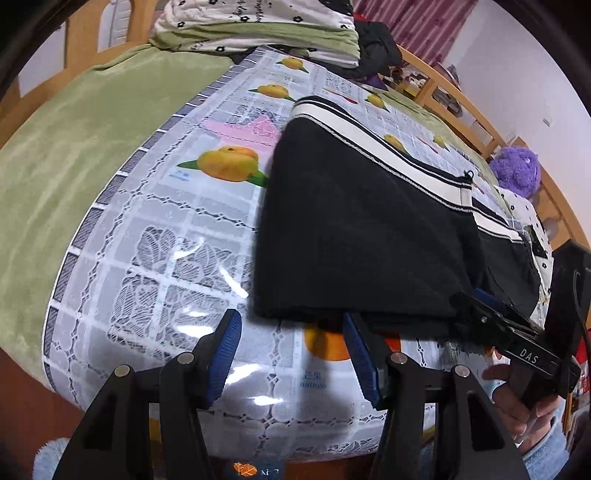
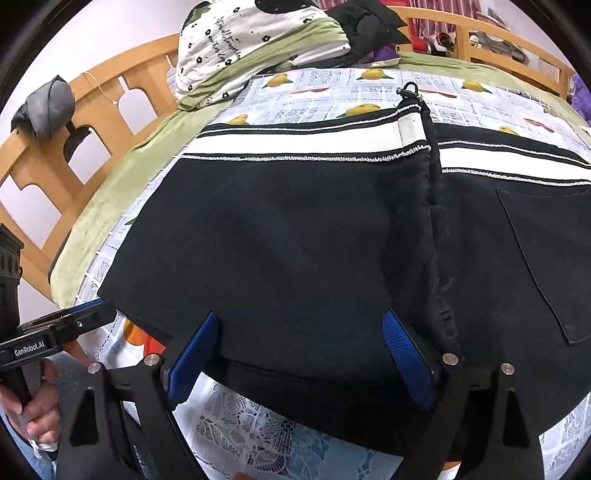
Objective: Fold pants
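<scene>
Black pants (image 1: 354, 236) with a white stripe along one side lie folded on a fruit-print tablecloth (image 1: 159, 221); they fill the right wrist view (image 2: 295, 240). A folded-over flap ends at a zipper pull (image 2: 408, 88), and a back pocket (image 2: 546, 258) shows on the right. My left gripper (image 1: 291, 321) is open and empty, at the near left corner of the pants. My right gripper (image 2: 299, 321) is open, its blue pads over the near edge of the pants. It also shows in the left wrist view (image 1: 480, 299).
The tablecloth lies on a green blanket (image 1: 74, 140) on a wooden-framed bed (image 2: 92, 110). A folded flowered quilt (image 1: 258, 29) and dark clothes (image 2: 365, 26) are piled at the far end. A purple plush toy (image 1: 517, 170) sits at the right.
</scene>
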`<action>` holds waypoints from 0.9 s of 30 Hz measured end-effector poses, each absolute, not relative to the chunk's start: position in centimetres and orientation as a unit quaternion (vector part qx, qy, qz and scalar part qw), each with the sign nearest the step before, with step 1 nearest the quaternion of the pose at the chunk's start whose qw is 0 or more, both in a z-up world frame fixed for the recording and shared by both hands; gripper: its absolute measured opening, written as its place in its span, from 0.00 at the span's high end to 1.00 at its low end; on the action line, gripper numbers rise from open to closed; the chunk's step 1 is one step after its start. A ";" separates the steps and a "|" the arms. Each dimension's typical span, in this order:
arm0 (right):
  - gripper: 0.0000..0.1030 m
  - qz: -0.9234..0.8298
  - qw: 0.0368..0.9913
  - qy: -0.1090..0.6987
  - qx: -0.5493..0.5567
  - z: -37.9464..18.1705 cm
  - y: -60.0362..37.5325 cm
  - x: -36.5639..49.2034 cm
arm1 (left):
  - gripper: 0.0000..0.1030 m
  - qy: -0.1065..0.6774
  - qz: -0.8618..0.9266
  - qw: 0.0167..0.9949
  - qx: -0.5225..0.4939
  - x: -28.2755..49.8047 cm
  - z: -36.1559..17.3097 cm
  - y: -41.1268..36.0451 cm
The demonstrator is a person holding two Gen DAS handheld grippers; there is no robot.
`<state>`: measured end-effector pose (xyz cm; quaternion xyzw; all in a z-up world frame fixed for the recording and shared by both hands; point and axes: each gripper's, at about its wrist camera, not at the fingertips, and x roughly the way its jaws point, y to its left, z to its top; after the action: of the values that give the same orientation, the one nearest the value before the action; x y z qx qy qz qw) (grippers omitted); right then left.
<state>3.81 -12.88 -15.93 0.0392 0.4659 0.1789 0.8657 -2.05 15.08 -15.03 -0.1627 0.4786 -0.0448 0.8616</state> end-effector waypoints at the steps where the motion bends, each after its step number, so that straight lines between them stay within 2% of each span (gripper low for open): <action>1: 0.13 0.182 0.865 0.465 0.044 -15.9 -13.1 3.9 | 0.47 0.477 -0.046 0.862 -0.166 -2.1 -15.0 15.2; 3: 0.10 0.190 0.865 0.461 0.059 -16.0 -13.4 4.0 | 0.47 0.465 -0.054 0.867 -0.173 -2.4 -14.7 15.4; 7: 0.12 0.202 0.856 0.473 0.054 -15.3 -13.5 4.0 | 0.47 0.434 -0.069 0.877 -0.197 -3.0 -13.8 16.1; 9: 0.41 0.204 0.860 0.464 0.058 -13.8 -14.1 3.5 | 0.47 0.427 -0.075 0.875 -0.217 -2.9 -13.8 16.6; 10: 0.45 0.203 0.865 0.454 0.063 -13.1 -14.6 3.3 | 0.47 0.427 -0.076 0.873 -0.224 -2.8 -13.9 16.7; 14: 0.45 0.186 0.886 0.421 0.045 -10.9 -16.4 2.8 | 0.47 0.433 -0.070 0.864 -0.247 -1.6 -14.6 17.1; 18: 0.46 0.148 0.878 0.455 0.023 -13.8 -17.7 3.9 | 0.47 0.449 -0.060 0.853 -0.261 -0.3 -15.7 17.0; 20: 0.48 0.131 0.864 0.484 0.037 -16.3 -18.7 4.7 | 0.47 0.448 -0.055 0.855 -0.255 0.2 -15.9 16.6; 24: 0.57 0.131 0.870 0.471 0.064 -15.7 -20.1 4.5 | 0.47 0.441 -0.049 0.863 -0.242 0.9 -16.0 16.0; 27: 0.57 0.127 0.874 0.463 0.073 -14.9 -21.2 4.2 | 0.59 0.443 -0.039 0.864 -0.237 1.2 -16.0 15.9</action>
<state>4.21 -21.22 -14.85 0.0732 0.4635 0.1267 0.8739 1.19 15.93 -15.97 -0.2371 0.4430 -0.0386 0.8637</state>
